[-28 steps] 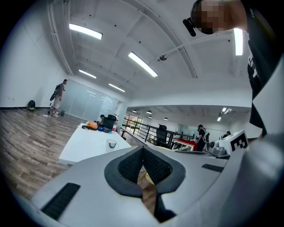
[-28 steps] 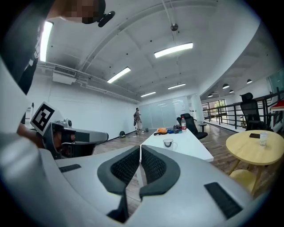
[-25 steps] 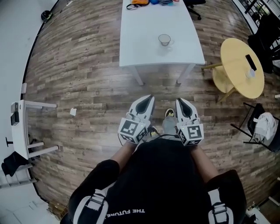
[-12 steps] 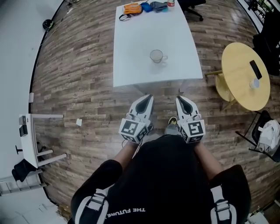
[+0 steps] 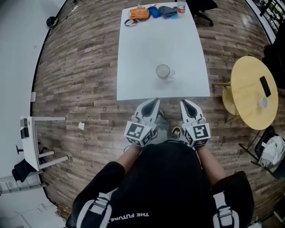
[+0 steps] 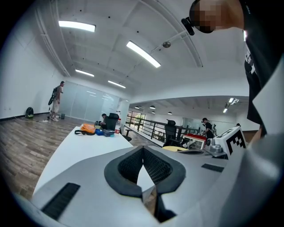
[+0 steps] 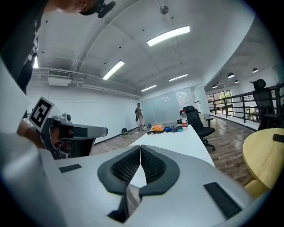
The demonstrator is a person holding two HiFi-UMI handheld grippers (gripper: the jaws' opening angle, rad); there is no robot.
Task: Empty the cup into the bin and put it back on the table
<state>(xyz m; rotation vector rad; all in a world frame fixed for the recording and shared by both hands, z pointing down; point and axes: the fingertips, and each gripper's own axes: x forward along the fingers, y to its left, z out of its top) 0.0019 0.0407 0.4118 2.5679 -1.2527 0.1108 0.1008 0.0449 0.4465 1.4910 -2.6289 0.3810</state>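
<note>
Two grippers, one in each hand, are held low and side by side in front of the person's body.

- Left gripper (image 5: 152, 103): jaws together, nothing between them.
- Right gripper (image 5: 185, 103): jaws together, likewise empty.
- Both point toward the near edge of the white table (image 5: 142, 49), tips just short of it. They are probably carried closed because nothing is within reach yet.

One cup (image 5: 163, 71) stands upright on the table, toward its near end and roughly central, with the handle to the right. It is well apart from both grippers, and its contents are too small to tell.

One cluster of bags (image 5: 139, 12) and one bottle (image 5: 181, 6) sit at the table's far end, clear of the cup.

One round yellow table (image 5: 249, 89) stands to the right.

No bin shows in any view.

Stage, as judged: the approach. The cup is not yet taken. The next move calls for opening one claw and closing it on the rim or handle.
</note>
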